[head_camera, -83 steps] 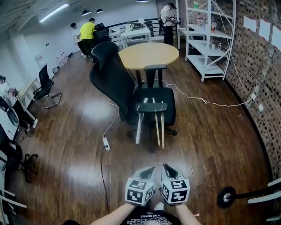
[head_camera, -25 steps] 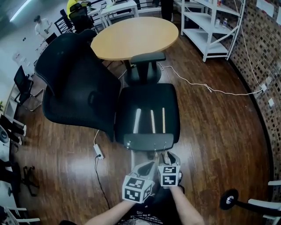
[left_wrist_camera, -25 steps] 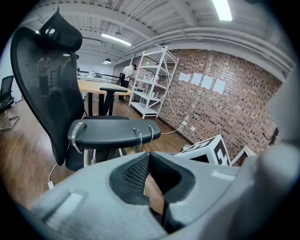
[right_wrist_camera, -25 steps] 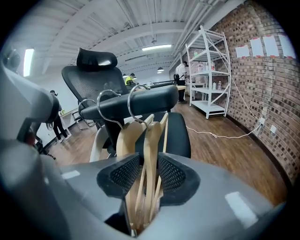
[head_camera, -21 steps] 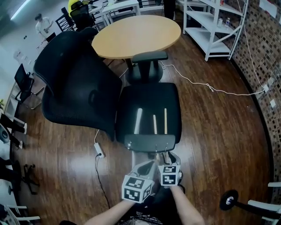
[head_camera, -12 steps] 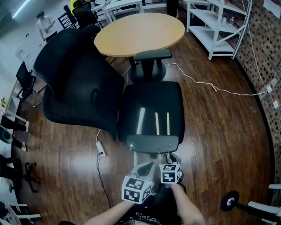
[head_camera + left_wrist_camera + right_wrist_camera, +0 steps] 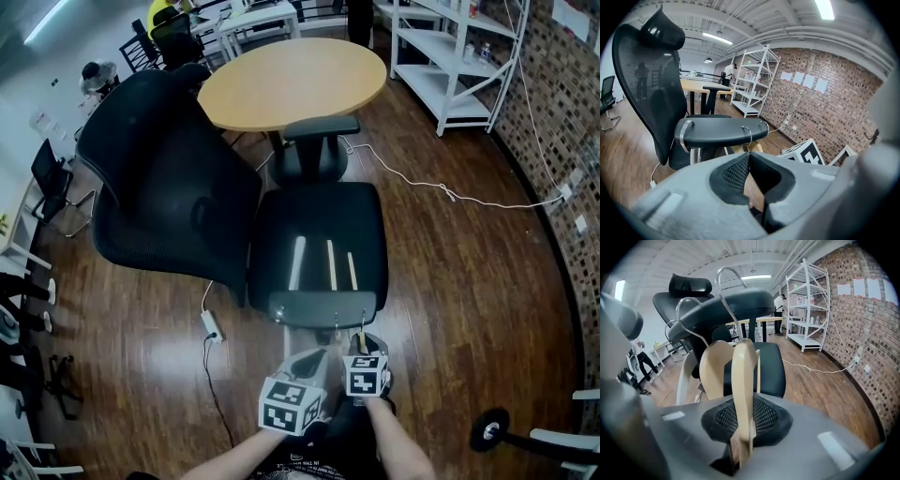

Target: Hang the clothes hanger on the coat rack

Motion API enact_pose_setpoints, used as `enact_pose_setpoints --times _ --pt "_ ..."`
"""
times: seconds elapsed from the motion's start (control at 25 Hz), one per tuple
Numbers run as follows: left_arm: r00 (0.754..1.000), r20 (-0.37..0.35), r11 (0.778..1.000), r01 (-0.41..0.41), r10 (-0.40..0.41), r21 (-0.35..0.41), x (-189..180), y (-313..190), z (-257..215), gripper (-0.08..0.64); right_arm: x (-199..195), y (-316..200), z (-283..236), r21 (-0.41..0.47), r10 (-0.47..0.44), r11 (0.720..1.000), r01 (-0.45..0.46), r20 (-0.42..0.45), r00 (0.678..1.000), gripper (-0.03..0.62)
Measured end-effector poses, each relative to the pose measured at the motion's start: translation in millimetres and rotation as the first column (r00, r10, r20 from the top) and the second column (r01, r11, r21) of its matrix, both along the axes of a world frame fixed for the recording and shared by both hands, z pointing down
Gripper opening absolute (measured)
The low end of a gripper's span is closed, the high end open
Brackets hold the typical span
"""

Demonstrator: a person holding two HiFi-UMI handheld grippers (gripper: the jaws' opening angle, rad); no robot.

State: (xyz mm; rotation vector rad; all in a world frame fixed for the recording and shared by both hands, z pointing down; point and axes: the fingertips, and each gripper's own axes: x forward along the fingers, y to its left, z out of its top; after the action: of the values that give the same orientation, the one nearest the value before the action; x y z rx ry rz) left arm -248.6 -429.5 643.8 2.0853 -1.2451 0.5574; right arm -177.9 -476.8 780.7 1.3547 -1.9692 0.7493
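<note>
Fingers of the right gripper (image 7: pixel 363 342) have just been closing, and in the right gripper view they now pinch the pale wooden body of the clothes hanger (image 7: pixel 742 380) between their mesh pads. I judge that the grasp is made. The hanger is not free yet: its wire hook still sits over the near armrest (image 7: pixel 740 303) of the office chair (image 7: pixel 187 187), next to the other hangers (image 7: pixel 296 262) on the same armrest. A few seconds ago I stood well back from the chair; now both grippers are right at that armrest, so the pickup is about done and the lift-off comes next.

My right gripper slopes forward and down, with its tips just below the armrest's near edge. The left gripper (image 7: pixel 312 359) sits just beside it at a similar downward slope, with its fingers together and nothing between them.

A black round base (image 7: pixel 485 430) with a pole at my lower right may be the coat rack, but I cannot tell.
</note>
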Motion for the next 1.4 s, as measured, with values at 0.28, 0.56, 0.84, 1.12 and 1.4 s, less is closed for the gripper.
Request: enact_pose_setpoints --times 0.28,0.56,0.84,1.12,1.4 --pt "0.999 -0.013 0.999 -0.043 0.043 0.021 9.5 6.3 -11.2 0.003 16.4 9.7 -7.2 -0.02 0.059 0.998 -0.059 0.007 0.998 0.037" --pt "0.992 -0.038 0.991 -0.116 0.119 0.069 32.7 19.1 -27.4 0.003 43.8 36.6 -24.9 -0.01 0.13 0.991 -0.13 -0.008 0.992 0.037" --pt "0.973 -0.075 0.97 -0.207 0.218 0.129 59.1 42.0 -46.9 0.003 64.0 75.8 -68.7 0.029 0.226 0.974 -0.226 0.009 0.974 0.037" --pt "0.936 -0.113 0.936 -0.315 0.334 0.159 102.1 69.5 -57.9 0.003 91.8 121.6 -126.4 0.11 0.32 0.94 -0.322 0.04 0.947 0.037" --pt "0.877 -0.152 0.886 -0.43 0.455 0.173 154.1 104.0 -62.9 0.003 128.6 170.7 -171.8 0.193 0.418 0.887 -0.42 0.056 0.907 0.037"
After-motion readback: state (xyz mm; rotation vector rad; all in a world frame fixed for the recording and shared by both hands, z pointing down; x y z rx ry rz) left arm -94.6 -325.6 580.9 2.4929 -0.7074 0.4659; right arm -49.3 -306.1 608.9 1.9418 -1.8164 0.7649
